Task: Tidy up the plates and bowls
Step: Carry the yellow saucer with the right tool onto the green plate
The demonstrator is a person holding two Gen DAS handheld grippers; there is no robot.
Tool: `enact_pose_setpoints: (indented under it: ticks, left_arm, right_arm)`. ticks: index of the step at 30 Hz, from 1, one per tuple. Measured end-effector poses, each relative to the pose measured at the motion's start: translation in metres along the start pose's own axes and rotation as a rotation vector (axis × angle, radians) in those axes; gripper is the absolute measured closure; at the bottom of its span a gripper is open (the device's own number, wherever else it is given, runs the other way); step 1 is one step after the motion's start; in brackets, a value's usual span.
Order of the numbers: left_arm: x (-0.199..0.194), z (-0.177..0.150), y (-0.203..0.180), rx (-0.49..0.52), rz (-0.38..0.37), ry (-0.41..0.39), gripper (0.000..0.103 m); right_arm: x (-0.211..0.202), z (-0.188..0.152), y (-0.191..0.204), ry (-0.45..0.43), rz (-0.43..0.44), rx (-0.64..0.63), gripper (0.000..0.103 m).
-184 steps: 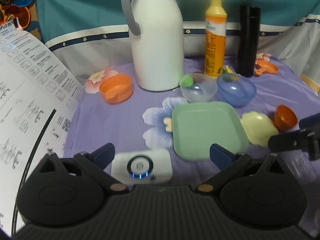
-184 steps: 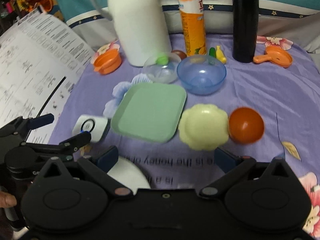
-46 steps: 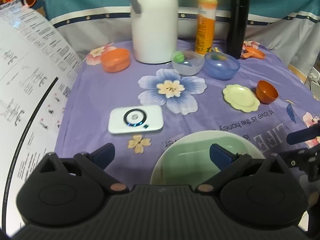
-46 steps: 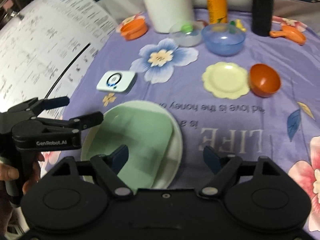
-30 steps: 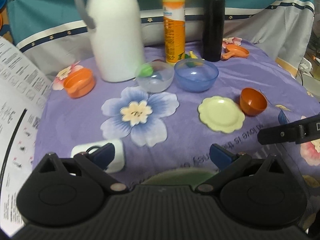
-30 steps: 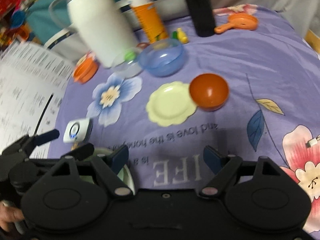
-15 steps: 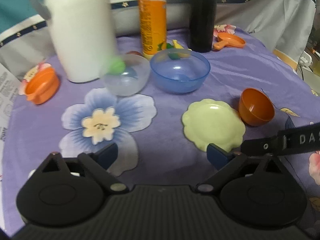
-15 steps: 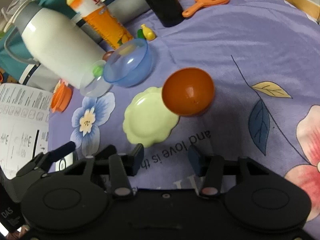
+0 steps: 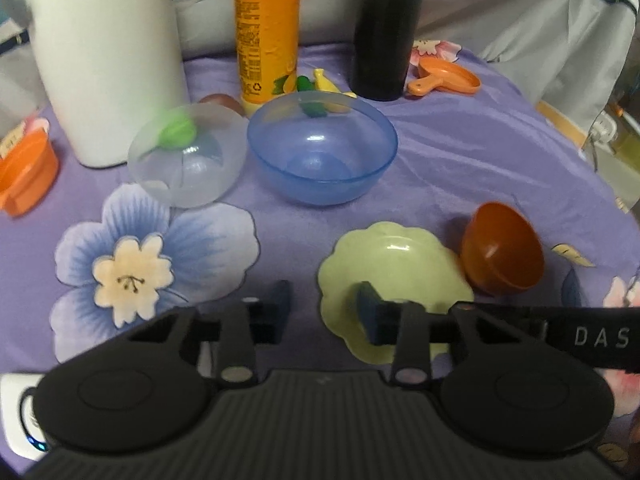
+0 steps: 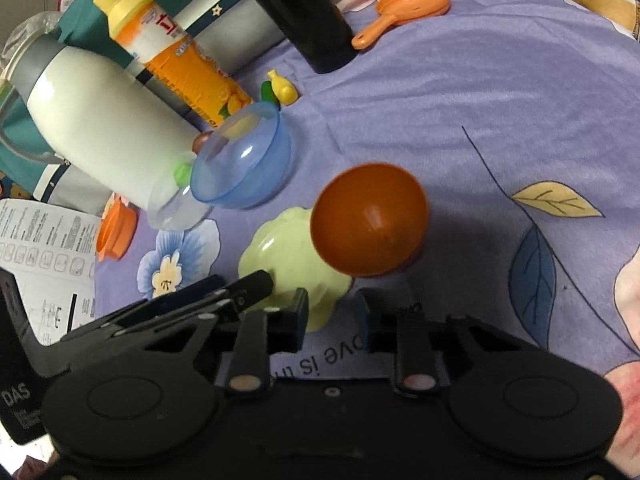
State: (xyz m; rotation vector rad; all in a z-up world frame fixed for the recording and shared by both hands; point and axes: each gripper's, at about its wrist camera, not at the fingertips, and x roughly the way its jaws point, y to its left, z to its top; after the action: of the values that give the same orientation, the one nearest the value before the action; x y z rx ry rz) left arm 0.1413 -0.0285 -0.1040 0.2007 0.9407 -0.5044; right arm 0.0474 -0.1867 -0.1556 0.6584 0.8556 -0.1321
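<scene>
A pale yellow scalloped plate (image 9: 394,264) lies on the purple cloth, with a brown-orange bowl (image 9: 502,254) touching its right edge. My left gripper (image 9: 324,310) is open, its right finger over the plate's near rim and its left finger on the cloth. My right gripper (image 10: 332,316) is open at the plate's (image 10: 288,256) near edge, just below the orange bowl (image 10: 370,220). A blue bowl (image 9: 322,152) and a clear bowl (image 9: 188,160) stand farther back. The right gripper's arm crosses the left wrist view at lower right.
Behind the bowls stand a white thermos (image 9: 106,52), an orange bottle (image 9: 266,32) and a black flask (image 9: 386,28). An orange cup (image 9: 24,174) sits at left, an orange toy pan (image 9: 444,80) at back right. A white device (image 9: 16,412) lies at lower left.
Both grippers have moved forward from the stacked green plate to the yellow plate and orange bowl. Both sets of fingers have narrowed but stay apart.
</scene>
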Motion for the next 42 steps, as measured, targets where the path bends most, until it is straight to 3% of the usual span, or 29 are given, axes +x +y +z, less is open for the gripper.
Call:
enact_pose_setpoints:
  ticks: [9,21,27,33,42]
  left_arm:
    - [-0.009,-0.002,0.017,0.008,0.058,0.028,0.068]
    - [-0.01,-0.004,0.011,0.037,0.021,0.041,0.059]
    - [-0.006,-0.001,0.011,0.02,0.003,0.027,0.075]
    - [-0.007,-0.002,0.018,0.01,0.002,0.027,0.074]
    - [-0.019,-0.005,0.019,-0.017,0.05,0.006,0.087]
  right_arm:
    - [0.014,0.001,0.019,0.027,0.027,-0.04,0.083]
    - [0.008,-0.003,0.025,0.014,-0.022,-0.117,0.083]
    - [0.015,0.001,0.028,-0.008,-0.02,-0.109,0.083]
    - [0.023,0.003,0.036,-0.024,-0.028,-0.126,0.083]
    - [0.022,0.002,0.042,0.008,-0.044,-0.173,0.086]
